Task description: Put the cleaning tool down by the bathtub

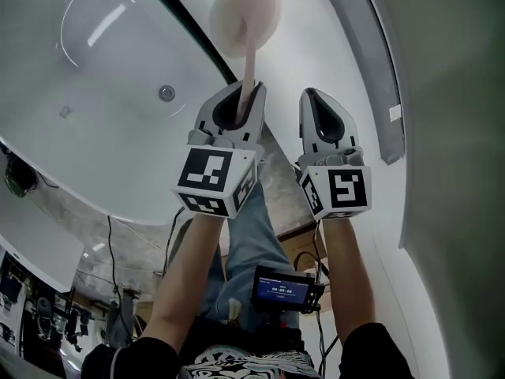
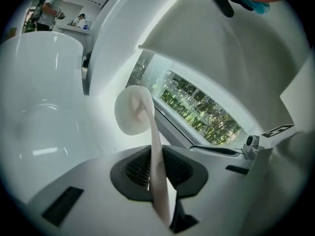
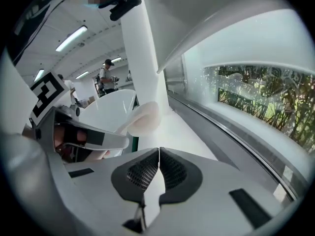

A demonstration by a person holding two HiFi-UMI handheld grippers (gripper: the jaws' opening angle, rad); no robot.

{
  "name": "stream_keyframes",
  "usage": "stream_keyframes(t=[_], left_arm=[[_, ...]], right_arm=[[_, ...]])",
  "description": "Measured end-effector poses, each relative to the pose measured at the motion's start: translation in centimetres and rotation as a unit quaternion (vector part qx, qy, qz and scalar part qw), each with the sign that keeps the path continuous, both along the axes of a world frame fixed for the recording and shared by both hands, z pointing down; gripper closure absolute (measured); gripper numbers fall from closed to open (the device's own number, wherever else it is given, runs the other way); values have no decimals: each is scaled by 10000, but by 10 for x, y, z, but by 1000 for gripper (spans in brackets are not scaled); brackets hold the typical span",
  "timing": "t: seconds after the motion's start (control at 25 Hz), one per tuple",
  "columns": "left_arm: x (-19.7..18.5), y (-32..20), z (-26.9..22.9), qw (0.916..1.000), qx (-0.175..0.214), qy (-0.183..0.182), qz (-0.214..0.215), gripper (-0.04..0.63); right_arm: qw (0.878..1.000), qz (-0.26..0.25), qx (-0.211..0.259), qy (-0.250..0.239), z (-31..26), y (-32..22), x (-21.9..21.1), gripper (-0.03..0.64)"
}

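The left gripper point(image 1: 237, 107) pinches the thin handle of the cleaning tool point(image 1: 246, 14) between its jaws. The tool's round pale head is over the white ledge point(image 1: 319, 50), just beside the rim of the bathtub point(image 1: 118, 125). The right gripper point(image 1: 327, 115) is near it, jaws pressed together with nothing between them.

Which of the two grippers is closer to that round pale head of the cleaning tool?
Left. The left gripper is shut on the handle, the round head out ahead of its jaws. The right gripper hangs alongside, shut and empty, clear of both.
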State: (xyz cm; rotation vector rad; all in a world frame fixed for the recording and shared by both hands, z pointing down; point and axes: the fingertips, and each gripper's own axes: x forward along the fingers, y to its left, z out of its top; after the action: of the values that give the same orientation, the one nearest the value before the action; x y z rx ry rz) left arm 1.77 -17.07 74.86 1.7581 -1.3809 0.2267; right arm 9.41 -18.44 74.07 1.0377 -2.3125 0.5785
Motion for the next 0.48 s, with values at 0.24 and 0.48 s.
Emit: stream_keyframes(t=[0.24,0.48], left_arm=[[10,-5,32,9988,-321,191,-307,541],[22,-16,59,9962,-662,311,-478,541]], right_arm=[[9997,54,-160,156,20,2,8,589],[9990,71,-309,310,43,-11,18,589]])
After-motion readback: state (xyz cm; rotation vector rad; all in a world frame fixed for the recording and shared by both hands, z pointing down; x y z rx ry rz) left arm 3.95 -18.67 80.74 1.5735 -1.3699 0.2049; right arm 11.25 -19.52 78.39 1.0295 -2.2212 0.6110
